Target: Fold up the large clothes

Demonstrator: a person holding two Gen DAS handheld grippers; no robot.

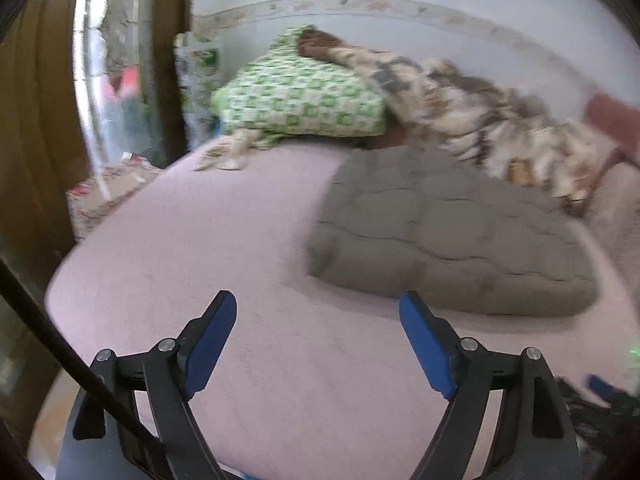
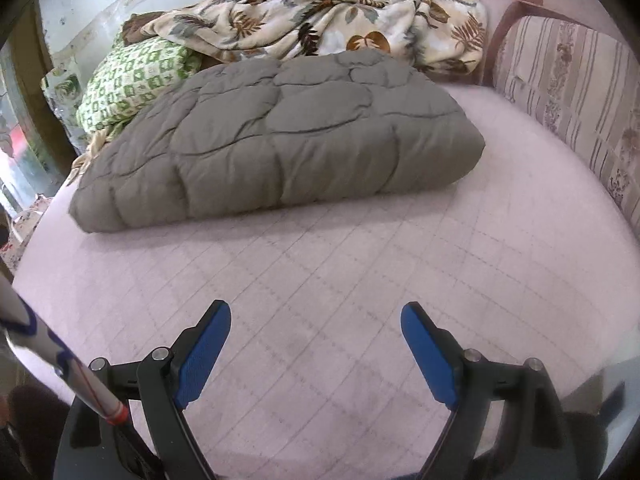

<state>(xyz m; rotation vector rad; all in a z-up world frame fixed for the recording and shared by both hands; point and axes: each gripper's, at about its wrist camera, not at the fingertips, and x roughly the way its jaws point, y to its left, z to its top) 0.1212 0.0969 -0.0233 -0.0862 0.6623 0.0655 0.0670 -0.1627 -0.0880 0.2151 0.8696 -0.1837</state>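
quilt [image 2: 276, 136]: matt puffy stitched cloth | sheet [image 2: 360, 272]: matt woven cloth

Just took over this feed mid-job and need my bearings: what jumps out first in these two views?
A puffy grey quilt, folded into a thick block, lies mid-bed on the pink sheet. Behind it, against the wall, sit a crumpled leaf-print blanket and a green-checked pillow to its left. Both claws, left and right, are open and hold nothing, over bare sheet short of the quilt.
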